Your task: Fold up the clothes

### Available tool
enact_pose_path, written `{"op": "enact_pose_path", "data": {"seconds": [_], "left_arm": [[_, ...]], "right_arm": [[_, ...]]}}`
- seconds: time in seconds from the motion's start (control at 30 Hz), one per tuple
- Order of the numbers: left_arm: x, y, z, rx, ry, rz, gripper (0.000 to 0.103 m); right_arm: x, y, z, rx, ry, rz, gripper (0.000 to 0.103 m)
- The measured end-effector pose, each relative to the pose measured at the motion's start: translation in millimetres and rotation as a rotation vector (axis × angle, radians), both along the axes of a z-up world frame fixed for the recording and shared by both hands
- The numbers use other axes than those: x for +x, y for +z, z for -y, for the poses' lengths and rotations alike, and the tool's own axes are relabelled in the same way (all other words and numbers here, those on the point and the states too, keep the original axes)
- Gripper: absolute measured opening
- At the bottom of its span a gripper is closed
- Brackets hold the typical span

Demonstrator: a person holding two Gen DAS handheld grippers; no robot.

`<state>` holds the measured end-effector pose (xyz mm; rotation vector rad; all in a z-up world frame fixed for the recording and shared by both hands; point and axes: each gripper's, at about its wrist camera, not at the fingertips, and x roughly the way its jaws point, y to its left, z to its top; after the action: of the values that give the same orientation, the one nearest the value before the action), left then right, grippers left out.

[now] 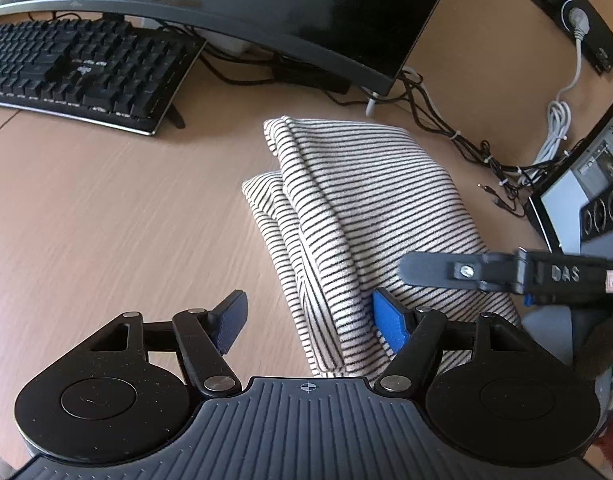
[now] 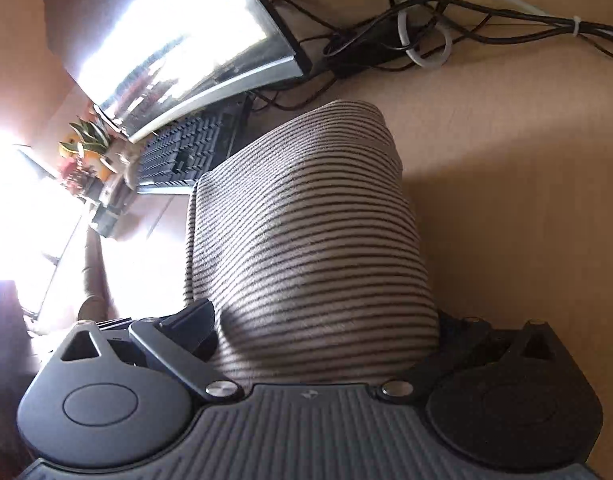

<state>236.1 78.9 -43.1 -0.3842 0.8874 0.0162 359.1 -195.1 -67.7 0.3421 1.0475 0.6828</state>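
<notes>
**Striped garment folded on the desk, both grippers at its near end**

In the left wrist view, the left gripper (image 1: 312, 322) has its jaws spread wide. Its right blue pad (image 1: 388, 320) presses against the near right part of the striped cloth (image 1: 358, 220), while the left pad (image 1: 230, 322) hangs over bare desk (image 1: 106, 220), apart from the fabric. Nothing is pinched between them.

The cloth is a cream garment with thin dark stripes, folded into a long stack with several layers showing along its left edge. It lies on the desk, running from the near edge away towards the monitor.

The right gripper (image 1: 406, 270) reaches in from the right of that view, a dark finger lying across the near right corner of the cloth. In its own view the right gripper (image 2: 326, 336) is also opened wide, with the cloth (image 2: 306, 220) bulging up between its two fingers. The left finger (image 2: 190, 328) sits beside the fabric's edge; the right one is in shadow, so whether it touches I cannot tell. No firm grip shows.

Further off, a black keyboard (image 1: 78, 68) sits far left on the desk. A curved monitor (image 1: 266, 12) stands behind it, just beyond the far end of the cloth. Tangled cables (image 1: 466, 144) trail far right, near a white cord (image 1: 554, 120).
</notes>
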Motion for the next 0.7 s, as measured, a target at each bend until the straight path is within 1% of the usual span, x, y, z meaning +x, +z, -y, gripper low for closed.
{"op": "enact_pose_path", "data": {"seconds": [0.07,0.13,0.2,0.23,0.27,0.3,0.4,0.53,0.7], "left_arm": [[-1,1,-3,0.014,-0.005,0.003,0.075],[-3,1,-7,0.03,-0.009,0.003,0.075],[-5,2,-9,0.045,-0.017,0.006,0.074],[-6,2,-10,0.05,-0.022,0.007,0.074],[-6,2,-10,0.05,-0.025,0.008,0.075],[-5,1,-10,0.044,-0.028,0.01,0.075],[-2,1,-6,0.028,-0.036,0.021,0.075],[-2,3,-3,0.014,-0.032,0.031,0.075],[-9,14,-14,-0.084,0.012,0.038,0.073]], "right_arm": [[0,8,-6,0.006,0.012,0.011,0.103],[-5,23,-6,0.085,0.03,0.035,0.103],[-10,34,-5,0.137,0.042,0.058,0.103],[-11,34,-5,0.132,0.045,0.062,0.103],[-12,35,-6,0.124,0.049,0.065,0.103],[-13,32,-7,0.092,0.049,0.07,0.103],[-12,19,-9,-0.08,0.014,0.08,0.102],[-17,25,2,-0.097,-0.019,0.131,0.102],[-23,34,16,-0.114,-0.058,0.197,0.102]]}}
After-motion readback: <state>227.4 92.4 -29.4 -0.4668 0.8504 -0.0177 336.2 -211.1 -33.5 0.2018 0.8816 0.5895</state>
